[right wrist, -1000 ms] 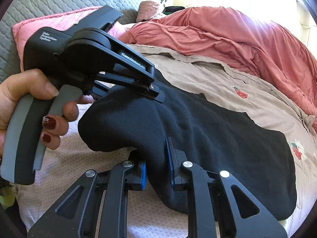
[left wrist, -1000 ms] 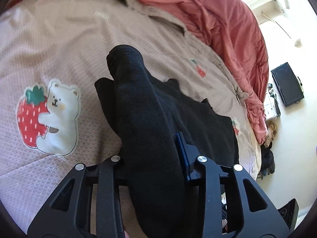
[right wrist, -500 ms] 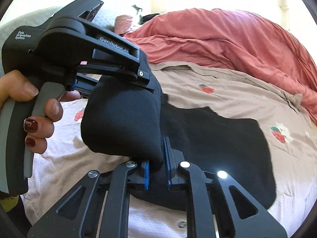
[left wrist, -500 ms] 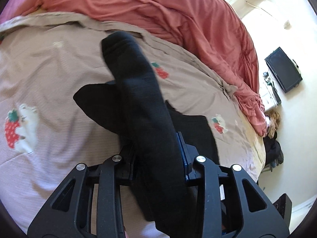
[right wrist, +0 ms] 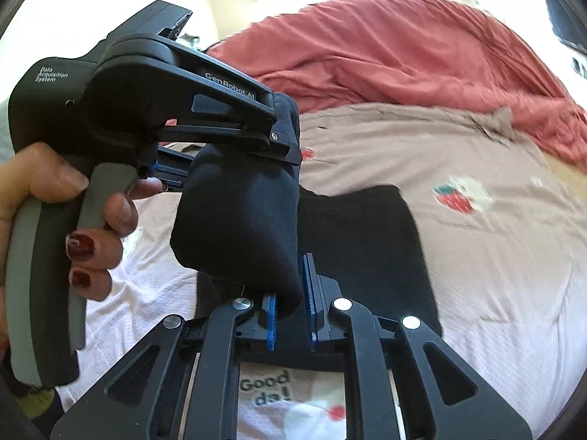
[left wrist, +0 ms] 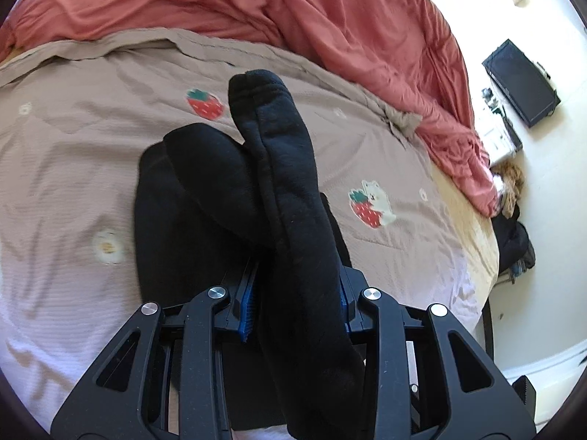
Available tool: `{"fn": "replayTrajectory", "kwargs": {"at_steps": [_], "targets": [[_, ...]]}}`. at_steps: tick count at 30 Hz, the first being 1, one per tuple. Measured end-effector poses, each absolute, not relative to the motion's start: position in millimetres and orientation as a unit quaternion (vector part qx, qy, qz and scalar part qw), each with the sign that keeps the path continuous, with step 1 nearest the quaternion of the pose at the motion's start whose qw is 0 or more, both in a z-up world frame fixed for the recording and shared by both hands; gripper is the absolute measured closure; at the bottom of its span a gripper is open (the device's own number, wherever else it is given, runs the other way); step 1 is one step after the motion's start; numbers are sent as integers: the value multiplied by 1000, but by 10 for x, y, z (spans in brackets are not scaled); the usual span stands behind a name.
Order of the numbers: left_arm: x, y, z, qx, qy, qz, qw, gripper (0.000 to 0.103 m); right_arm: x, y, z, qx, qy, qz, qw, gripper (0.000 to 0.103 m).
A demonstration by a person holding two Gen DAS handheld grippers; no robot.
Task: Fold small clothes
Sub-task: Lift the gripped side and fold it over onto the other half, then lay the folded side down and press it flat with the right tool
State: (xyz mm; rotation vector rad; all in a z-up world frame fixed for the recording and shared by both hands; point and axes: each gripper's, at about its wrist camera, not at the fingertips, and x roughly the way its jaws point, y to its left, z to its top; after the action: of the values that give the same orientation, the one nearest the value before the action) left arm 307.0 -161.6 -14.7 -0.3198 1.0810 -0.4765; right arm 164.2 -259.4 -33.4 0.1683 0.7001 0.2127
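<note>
Left tongs: my left gripper (left wrist: 297, 300) is clamped on a thick doubled fold of the black garment (left wrist: 286, 190), which stands up between the blue pads (left wrist: 246, 304).
Right tongs: my right gripper (right wrist: 291, 315) is pinched on a lower corner of the same garment (right wrist: 238, 227).
Garment position: part lifted between both tongs, the rest lying flat on the beige blanket (left wrist: 73, 154), roughly mid-bed.
Left view only: the bed's far side edge, the pale floor (left wrist: 550, 220) beyond it, a dark flat panel (left wrist: 521, 84) on that floor, and a heap of things by the bed corner.
Right view only: my left hand (right wrist: 55, 201) around the grey handle of the left tongs, and the printed words "Good da!" under my right tongs.
Edges: a red quilt (left wrist: 293, 18) is bunched along the blanket's far edge.
Open room: bare blanket lies on both sides of the garment.
</note>
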Motion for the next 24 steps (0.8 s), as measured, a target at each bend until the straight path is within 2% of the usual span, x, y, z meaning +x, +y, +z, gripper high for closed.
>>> {"fn": "replayTrajectory", "kwargs": {"at_steps": [2, 4, 7, 10, 15, 17, 21, 23, 24], "targets": [[3082, -1733, -196, -144, 514, -227, 815, 74, 1659, -2674, -379, 90, 354, 93, 926, 92], [3119, -1852, -304, -146, 531, -236, 801, 50, 1697, -2765, -439, 107, 369, 84, 920, 92], [3125, -1891, -377, -147, 544, -232, 793, 48, 1746, -2982, -647, 153, 413, 54, 896, 92], [3047, -1695, -305, -154, 523, -217, 810, 47, 1774, -3241, -893, 227, 449, 46, 863, 90], [2937, -1364, -322, -119, 509, -150, 839, 47, 1741, -3379, -1015, 288, 463, 54, 837, 89], [2883, -1286, -377, -89, 507, -124, 848, 47, 1702, -3400, -990, 290, 463, 51, 836, 84], [2748, -1238, -559, -43, 514, -104, 851, 42, 1661, -3606, -885, 307, 449, 32, 839, 62], [2691, -1223, -647, -39, 518, -109, 847, 41, 1634, -3690, -753, 301, 421, 22, 855, 61], [2661, -1223, -677, -42, 517, -111, 848, 41, 1627, -3720, -700, 298, 410, 20, 862, 55]]}}
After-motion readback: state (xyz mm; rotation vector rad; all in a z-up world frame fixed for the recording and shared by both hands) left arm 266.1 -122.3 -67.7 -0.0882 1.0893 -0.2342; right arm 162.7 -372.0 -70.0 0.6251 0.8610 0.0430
